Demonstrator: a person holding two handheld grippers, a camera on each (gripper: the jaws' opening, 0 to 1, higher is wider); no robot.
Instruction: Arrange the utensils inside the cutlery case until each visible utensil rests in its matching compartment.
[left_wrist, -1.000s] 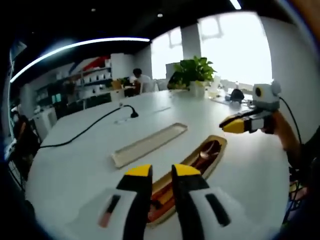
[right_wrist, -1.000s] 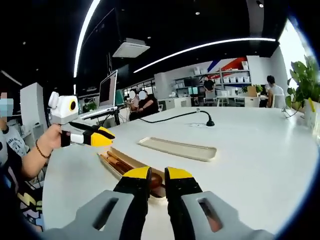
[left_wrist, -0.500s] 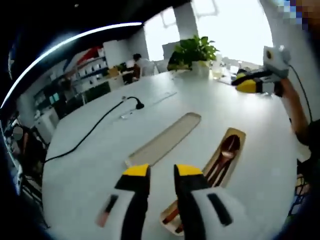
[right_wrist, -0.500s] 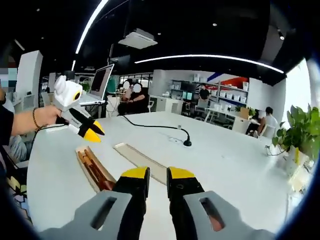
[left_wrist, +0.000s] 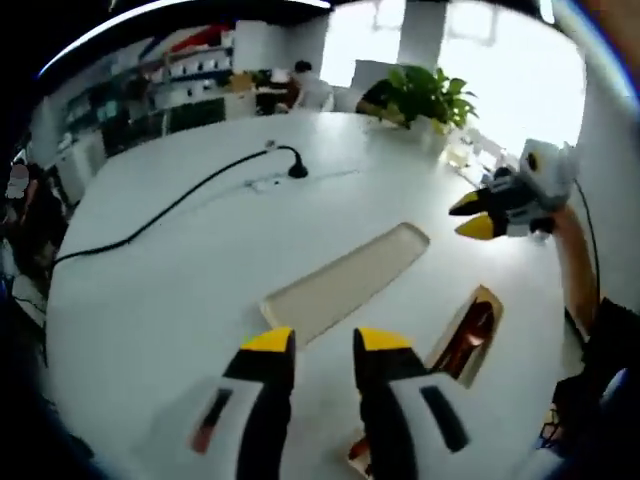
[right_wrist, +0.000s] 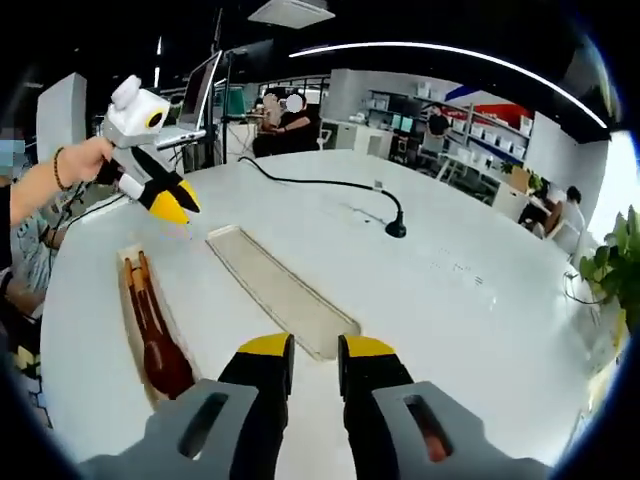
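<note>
Already loaded, lid still off.

Spoon (right_wrist: 165, 365) and chopsticks (right_wrist: 138, 292) lay in the case (right_wrist: 128, 310) on the white table (right_wrist: 470, 330); which compartments they sat in could not be made out. Lid (right_wrist: 280, 292) lay just beside the case, empty. Left gripper (left_wrist: 318, 345) and right gripper (right_wrist: 305, 350) hovered above the table, jaws slightly parted, holding nothing. Judged nearly done: what remained looked like checking the fit and perhaps fitting the lid.
</note>
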